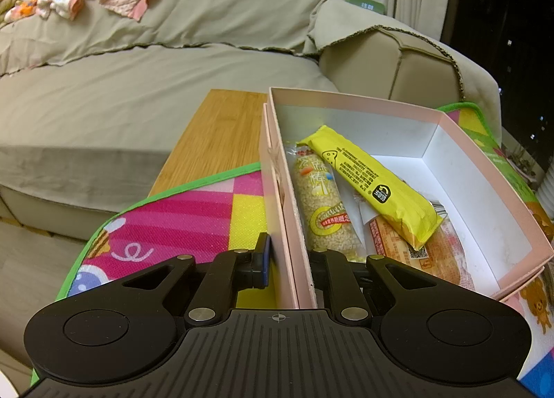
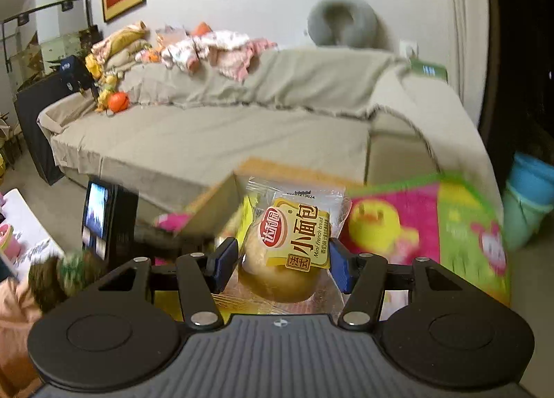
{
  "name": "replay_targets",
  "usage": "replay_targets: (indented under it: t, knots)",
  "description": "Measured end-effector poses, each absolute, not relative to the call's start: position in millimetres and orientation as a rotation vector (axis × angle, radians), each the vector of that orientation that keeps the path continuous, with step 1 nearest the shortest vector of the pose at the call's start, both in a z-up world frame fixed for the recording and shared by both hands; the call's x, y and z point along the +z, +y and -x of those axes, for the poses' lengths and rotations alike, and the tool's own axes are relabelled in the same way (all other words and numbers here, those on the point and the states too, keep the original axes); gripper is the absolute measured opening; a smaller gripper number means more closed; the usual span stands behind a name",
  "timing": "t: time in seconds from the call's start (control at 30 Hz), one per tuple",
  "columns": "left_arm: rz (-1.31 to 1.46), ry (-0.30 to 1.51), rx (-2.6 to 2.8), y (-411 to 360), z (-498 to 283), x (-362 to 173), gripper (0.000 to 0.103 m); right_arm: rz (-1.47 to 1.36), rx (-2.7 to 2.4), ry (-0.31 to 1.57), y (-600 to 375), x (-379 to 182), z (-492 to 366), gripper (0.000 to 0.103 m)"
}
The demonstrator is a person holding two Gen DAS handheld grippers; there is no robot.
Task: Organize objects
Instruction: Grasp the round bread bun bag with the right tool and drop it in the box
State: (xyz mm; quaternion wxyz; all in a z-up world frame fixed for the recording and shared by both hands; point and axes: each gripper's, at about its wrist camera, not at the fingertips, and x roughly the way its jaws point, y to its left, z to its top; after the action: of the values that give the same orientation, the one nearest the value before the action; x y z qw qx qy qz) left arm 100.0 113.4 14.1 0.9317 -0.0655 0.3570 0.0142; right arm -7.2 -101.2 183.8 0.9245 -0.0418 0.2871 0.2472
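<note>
Pink box wall sat pinched in the nearly closed left tongs, steadying it; the right tongs, half-open, clamped a bread packet at twelve o'clock for packing.

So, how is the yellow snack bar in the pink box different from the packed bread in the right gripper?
The yellow snack bar is long and narrow; the mini bread is round. The bar's wrapper is opaque yellow; the bread's is clear with a yellow label. The bar lies in the pink box on other snacks; the bread is clamped in the right gripper. Both are sealed snacks.
</note>
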Motion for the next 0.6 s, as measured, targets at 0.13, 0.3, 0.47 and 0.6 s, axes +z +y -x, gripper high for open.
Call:
replay_targets:
  t: [0.13, 0.3, 0.47, 0.6]
  knots:
    - [0.136, 0.731, 0.030, 113, -100, 14, 0.014, 0.063, 0.516, 0.560, -82, 196, -26, 0.056]
    - [0.139, 0.731, 0.026, 114, -100, 15, 0.015, 0.019, 0.536, 0.511, -52, 203, -75, 0.058]
    - [0.139, 0.730, 0.020, 114, -100, 16, 0.015, -0.027, 0.505, 0.574, -34, 187, -113, 0.077]
    - [0.141, 0.727, 0.019, 114, -100, 15, 0.015, -0.016, 0.477, 0.589, -53, 173, -99, 0.077]
